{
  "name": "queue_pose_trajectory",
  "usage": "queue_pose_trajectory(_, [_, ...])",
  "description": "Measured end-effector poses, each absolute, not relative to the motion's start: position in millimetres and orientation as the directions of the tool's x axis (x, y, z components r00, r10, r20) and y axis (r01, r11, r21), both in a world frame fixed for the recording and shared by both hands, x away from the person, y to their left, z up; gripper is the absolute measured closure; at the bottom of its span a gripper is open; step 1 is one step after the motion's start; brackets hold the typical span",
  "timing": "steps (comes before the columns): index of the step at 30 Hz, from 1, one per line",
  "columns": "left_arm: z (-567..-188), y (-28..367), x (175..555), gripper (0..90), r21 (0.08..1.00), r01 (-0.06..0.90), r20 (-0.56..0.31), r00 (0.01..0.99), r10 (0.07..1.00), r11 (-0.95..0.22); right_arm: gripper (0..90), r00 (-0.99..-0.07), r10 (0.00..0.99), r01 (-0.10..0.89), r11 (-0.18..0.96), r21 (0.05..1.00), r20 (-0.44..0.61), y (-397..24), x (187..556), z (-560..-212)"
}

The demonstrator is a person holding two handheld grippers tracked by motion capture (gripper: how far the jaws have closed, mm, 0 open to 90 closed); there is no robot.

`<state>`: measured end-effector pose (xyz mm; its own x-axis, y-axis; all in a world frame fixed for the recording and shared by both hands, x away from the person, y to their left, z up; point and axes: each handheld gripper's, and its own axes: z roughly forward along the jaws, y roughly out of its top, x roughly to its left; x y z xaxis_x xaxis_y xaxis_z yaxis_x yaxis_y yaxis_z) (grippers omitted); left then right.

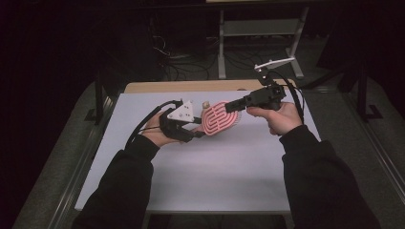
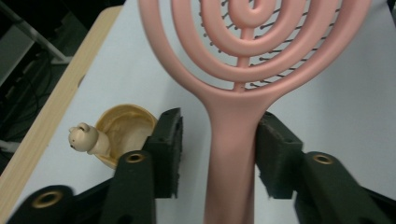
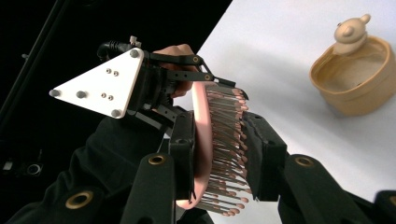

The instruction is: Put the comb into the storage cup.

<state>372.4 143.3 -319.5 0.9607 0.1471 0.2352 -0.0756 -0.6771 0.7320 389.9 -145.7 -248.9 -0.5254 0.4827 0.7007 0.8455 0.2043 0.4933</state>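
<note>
brush (image 1: pixel 220 119): pink plastic, oval head of concentric rings, thin bristles, held above table (image 1: pixel 200 181) near far edge | right claw (image 3: pixel 219 154): clenched across brush head | left claw (image 2: pixel 217 154): released, foam pads astride handle | cup (image 2: pixel 123 133): tan, glossy, bear figure on rim

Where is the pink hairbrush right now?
In the high view the pink hairbrush is above the table's far middle, between both grippers, with the bear-topped cup just beyond it.
</note>
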Motion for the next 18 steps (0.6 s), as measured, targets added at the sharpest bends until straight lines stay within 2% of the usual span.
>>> queue_pose_trajectory(6, [-318.5, 154.7, 371.4, 39.8, 0.787, -0.034, 0.184, 0.966, 0.182, -0.616, 66.1, -0.525, 0.499, 0.844, 0.205, 0.495, 0.689, -146.5, 388.2, -240.4])
queue_pose_trajectory(11, [-317.6, 167.9, 375.1, 29.1, 0.835, 0.027, 0.134, 0.959, 0.251, -0.549, 66.2, -0.526, 0.51, 0.843, 0.206, 0.497, 0.681, -147.5, 387.9, -235.8])
queue_pose_trajectory(18, [-318.0, 185.7, 375.7, 21.8, 0.867, 0.076, 0.095, 0.945, 0.313, -0.493, 66.2, -0.526, 0.522, 0.839, 0.192, 0.509, 0.671, -150.2, 388.4, -229.5])
